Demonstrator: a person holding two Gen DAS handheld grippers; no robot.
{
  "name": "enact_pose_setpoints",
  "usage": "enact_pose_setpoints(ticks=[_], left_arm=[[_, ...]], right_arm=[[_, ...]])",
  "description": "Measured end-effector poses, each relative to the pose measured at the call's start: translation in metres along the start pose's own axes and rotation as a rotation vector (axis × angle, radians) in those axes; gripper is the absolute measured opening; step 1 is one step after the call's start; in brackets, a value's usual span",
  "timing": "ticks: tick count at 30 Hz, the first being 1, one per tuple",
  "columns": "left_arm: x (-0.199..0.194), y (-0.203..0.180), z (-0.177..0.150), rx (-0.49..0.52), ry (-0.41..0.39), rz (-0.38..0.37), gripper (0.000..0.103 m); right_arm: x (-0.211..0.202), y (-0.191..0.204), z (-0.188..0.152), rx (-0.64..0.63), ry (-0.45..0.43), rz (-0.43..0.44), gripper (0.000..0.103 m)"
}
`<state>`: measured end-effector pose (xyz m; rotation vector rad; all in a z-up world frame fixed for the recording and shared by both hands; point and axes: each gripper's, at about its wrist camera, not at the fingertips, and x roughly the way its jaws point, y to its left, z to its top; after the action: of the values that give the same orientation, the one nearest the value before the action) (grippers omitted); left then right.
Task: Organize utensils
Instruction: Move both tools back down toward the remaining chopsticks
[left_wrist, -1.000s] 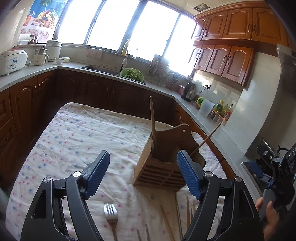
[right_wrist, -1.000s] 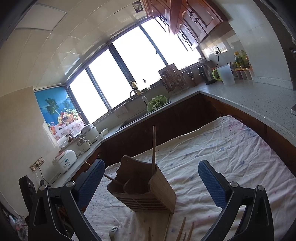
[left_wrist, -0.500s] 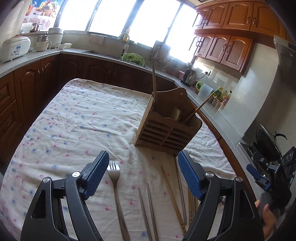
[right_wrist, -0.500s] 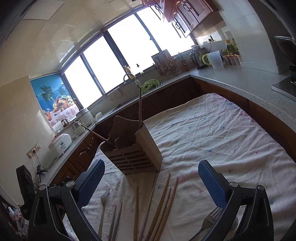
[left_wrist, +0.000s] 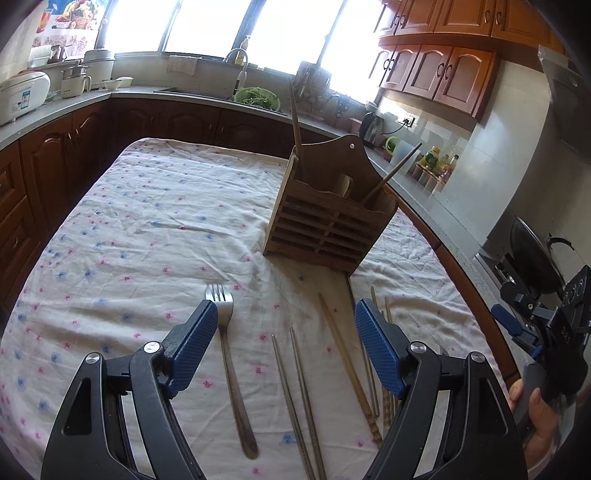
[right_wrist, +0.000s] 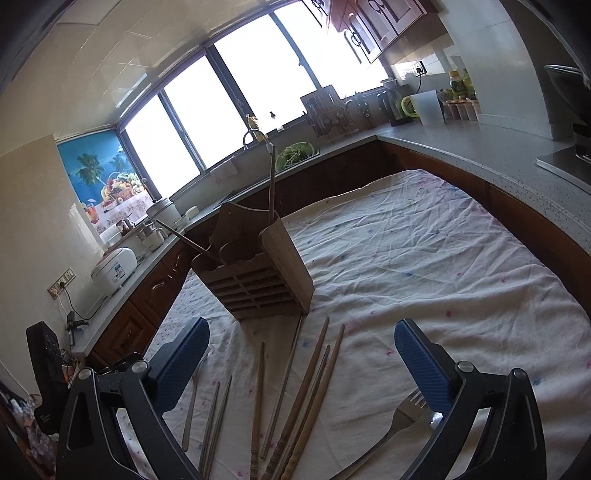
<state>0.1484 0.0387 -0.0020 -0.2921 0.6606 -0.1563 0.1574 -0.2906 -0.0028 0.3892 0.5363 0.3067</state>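
A wooden utensil holder (left_wrist: 328, 218) stands on the cloth-covered table, with two chopsticks (left_wrist: 295, 125) sticking out of it; it also shows in the right wrist view (right_wrist: 258, 273). A metal fork (left_wrist: 231, 365) lies under my open, empty left gripper (left_wrist: 286, 347), beside a pair of metal chopsticks (left_wrist: 299, 398) and several wooden chopsticks (left_wrist: 351, 369). My right gripper (right_wrist: 301, 354) is open and empty above several wooden chopsticks (right_wrist: 306, 398). A second fork (right_wrist: 399, 421) lies by its right finger.
The table has a white flowered cloth (left_wrist: 147, 229). Dark wood cabinets and a grey counter (right_wrist: 480, 144) wrap around it, with a sink (left_wrist: 236, 96), rice cooker (left_wrist: 22, 96) and a wok (left_wrist: 532, 251). The right gripper shows in the left wrist view (left_wrist: 546, 339).
Both grippers have pulled back and tilted down from the holder. The forks and chopsticks lying on the cloth have come into view beneath them.
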Motion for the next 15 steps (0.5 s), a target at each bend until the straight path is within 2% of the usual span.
enact_pose_setpoints(ticks=[3,6,8,12,15], left_arm=[[0.007,-0.003,-0.003,0.019,0.019,0.002,0.077],[0.016,-0.005,-0.006,0.036,0.052,-0.005,0.067],[0.023,-0.007,-0.007,0.047,0.077,-0.014,0.056],[0.033,-0.011,-0.010,0.072,0.114,-0.030,0.048],[0.043,-0.016,-0.012,0.091,0.147,-0.037,0.040]], right_arm=[[0.003,0.001,0.000,-0.014,0.006,-0.020,0.099],[0.009,-0.001,-0.001,-0.021,0.023,-0.029,0.091],[0.014,-0.002,-0.001,-0.025,0.040,-0.039,0.079],[0.024,-0.002,-0.004,-0.030,0.074,-0.043,0.070],[0.035,-0.002,-0.005,-0.038,0.108,-0.048,0.059]])
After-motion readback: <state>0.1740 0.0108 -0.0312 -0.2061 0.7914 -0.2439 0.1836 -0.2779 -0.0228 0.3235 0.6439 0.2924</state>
